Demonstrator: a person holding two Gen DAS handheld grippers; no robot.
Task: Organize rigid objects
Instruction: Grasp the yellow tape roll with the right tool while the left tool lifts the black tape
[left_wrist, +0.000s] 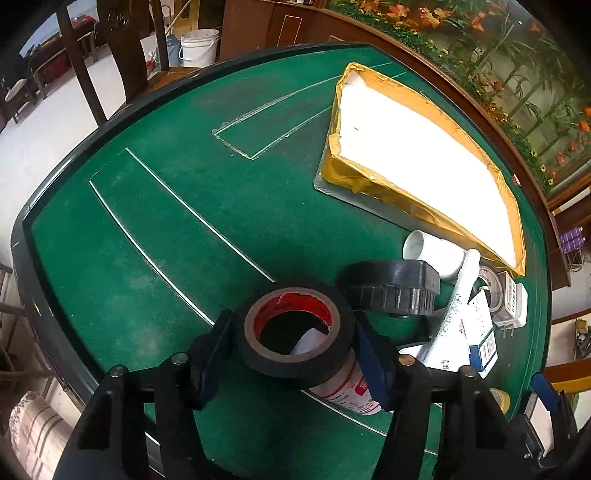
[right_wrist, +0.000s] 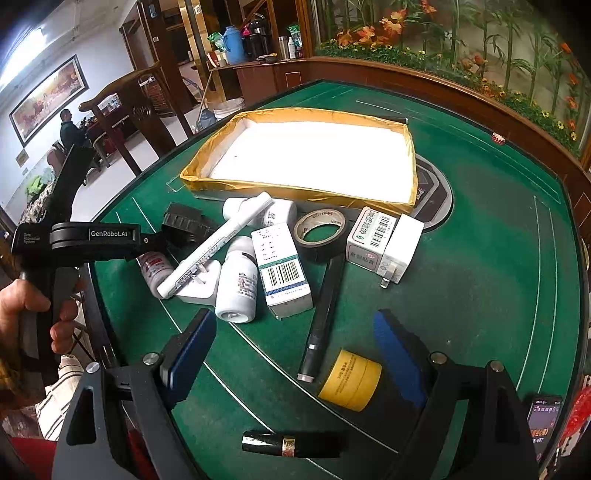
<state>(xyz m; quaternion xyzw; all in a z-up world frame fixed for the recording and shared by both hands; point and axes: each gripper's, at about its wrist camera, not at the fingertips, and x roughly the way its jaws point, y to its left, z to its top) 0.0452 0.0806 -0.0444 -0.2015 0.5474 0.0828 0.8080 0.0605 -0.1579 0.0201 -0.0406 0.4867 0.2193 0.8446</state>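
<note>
Tape roll (left_wrist: 293, 332), black with a red-printed core, sits clamped between the blue pads of my left gripper (left_wrist: 293, 341), held above the green table (left_wrist: 166, 229). Under the roll, a white bottle with red print (left_wrist: 349, 389) lies on the felt. Just beyond it stands a black ribbed ring (left_wrist: 391, 286), and behind that a white pipe elbow (left_wrist: 430, 251). Further right, the yellow-edged tray (left_wrist: 421, 158) shows a bare white floor. My right gripper's blue pad (left_wrist: 546, 389) appears at the far right edge of the left view.

In the right view, my left hand (right_wrist: 26, 306) grips the black handle (right_wrist: 85, 240) at the left border. Next to the right come the red-print bottle (right_wrist: 155, 267), a white marker (right_wrist: 218, 245) lying slantwise over a white plug (right_wrist: 201, 286), and a white bottle (right_wrist: 238, 286) on its side. A barcode carton (right_wrist: 282, 273) lies just beside that bottle. A second black tape roll (right_wrist: 321, 234) rests in front of the tray (right_wrist: 295, 184), with a black pen (right_wrist: 325, 310) running from it toward me. A small printed box (right_wrist: 369, 236) touches a white charger (right_wrist: 400, 247) on its right.

My right gripper (right_wrist: 295, 350) hangs spread wide, grasping nothing; a yellow tape roll (right_wrist: 351, 380) lies on the felt between its pads, nearer the right one, apart from both. A short black tube with a gold band (right_wrist: 291, 443) lies nearest me. A phone (right_wrist: 543, 421) shows at the lower right edge.
</note>
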